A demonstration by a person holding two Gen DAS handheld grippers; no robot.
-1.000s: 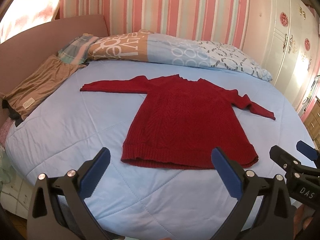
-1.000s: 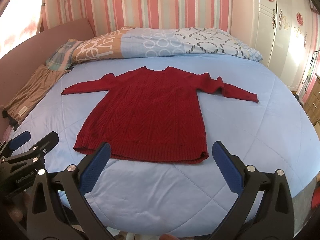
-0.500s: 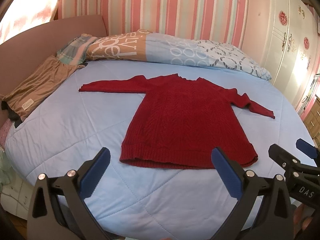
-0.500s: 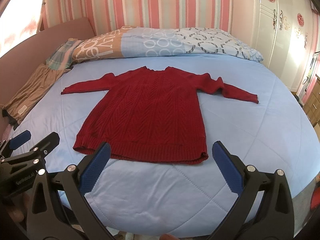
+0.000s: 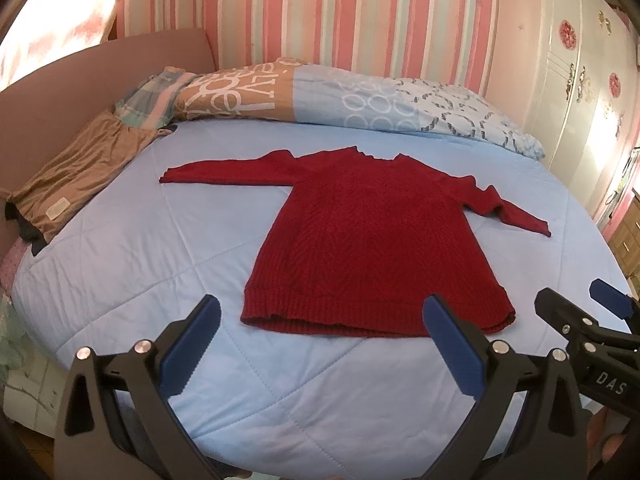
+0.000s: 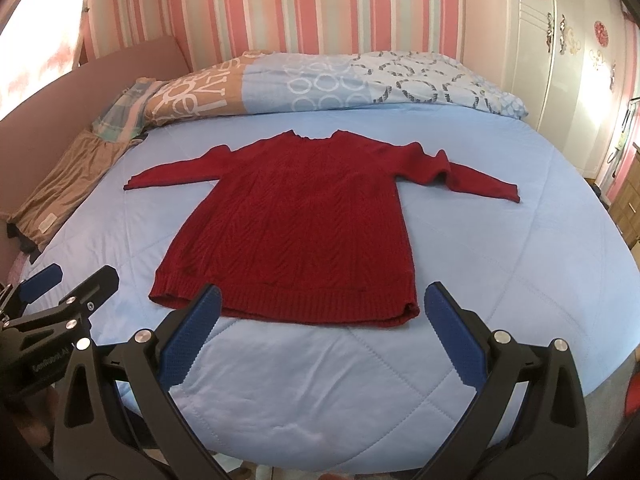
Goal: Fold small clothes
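Blue quilt (image 5: 120, 264) holds flat red sweater (image 5: 372, 240).

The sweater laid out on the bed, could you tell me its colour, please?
Dark red sweater, plain cable knit; clearest in the right wrist view.

One red sweater (image 5: 372, 240), one brown garment (image 5: 76, 176), two tongs (image 5: 320, 336) (image 6: 320, 324).

We see a red sweater (image 6: 296, 224) of coarse, matt cable knit with a ribbed hem. The bed (image 6: 500, 280) carries a smooth, quilted blue cloth cover. Both tongs (image 5: 320, 344) (image 6: 320, 340) show matt black plastic, textured blue pads (image 6: 192, 340) and shiny metal rivets.
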